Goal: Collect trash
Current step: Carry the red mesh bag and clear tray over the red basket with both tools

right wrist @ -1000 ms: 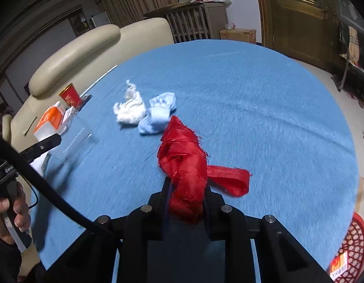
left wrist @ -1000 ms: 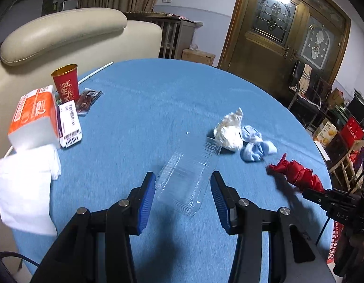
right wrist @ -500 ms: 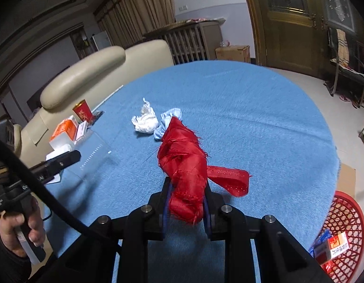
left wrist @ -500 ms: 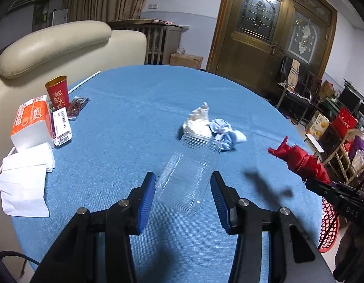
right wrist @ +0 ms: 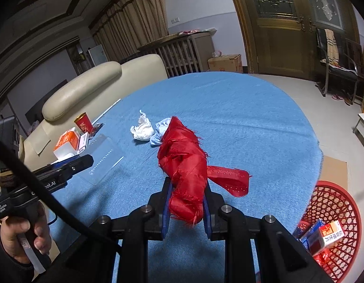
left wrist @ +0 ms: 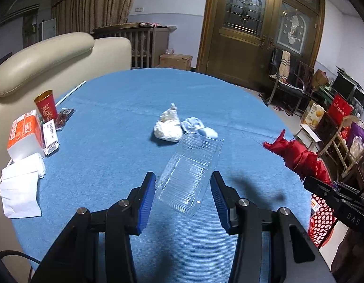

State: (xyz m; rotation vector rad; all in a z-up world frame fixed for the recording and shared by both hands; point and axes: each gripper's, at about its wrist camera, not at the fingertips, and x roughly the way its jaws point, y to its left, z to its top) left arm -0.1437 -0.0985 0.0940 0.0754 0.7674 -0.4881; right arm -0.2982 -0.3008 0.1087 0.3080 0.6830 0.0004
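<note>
A clear ribbed plastic container (left wrist: pixel 190 165) hangs above the blue tablecloth (left wrist: pixel 116 155), pinched between the blue pads of my left gripper (left wrist: pixel 183 179). My right gripper (right wrist: pixel 185 188) is shut on a bundle of red cloth (right wrist: pixel 184 155), whose loose tail droops to the right. The red cloth (left wrist: pixel 297 158) also shows at the right of the left wrist view. On the cloth lie a crumpled white tissue (left wrist: pixel 167 127) and a crumpled pale blue wad (left wrist: pixel 198 127), touching each other. A red mesh basket (right wrist: pixel 335 202) holding some packaging stands on the floor beside the table.
At the table's left edge stand a red paper cup (left wrist: pixel 46 105), an orange tissue pack (left wrist: pixel 24 134) and white napkins (left wrist: pixel 19 188). A cream sofa (left wrist: pixel 40 59) backs that side. Chairs and boxes (left wrist: pixel 311 108) crowd the floor on the right.
Both grippers have risen and drawn back from the table with their loads held. The red basket has come into the right wrist view at lower right.
</note>
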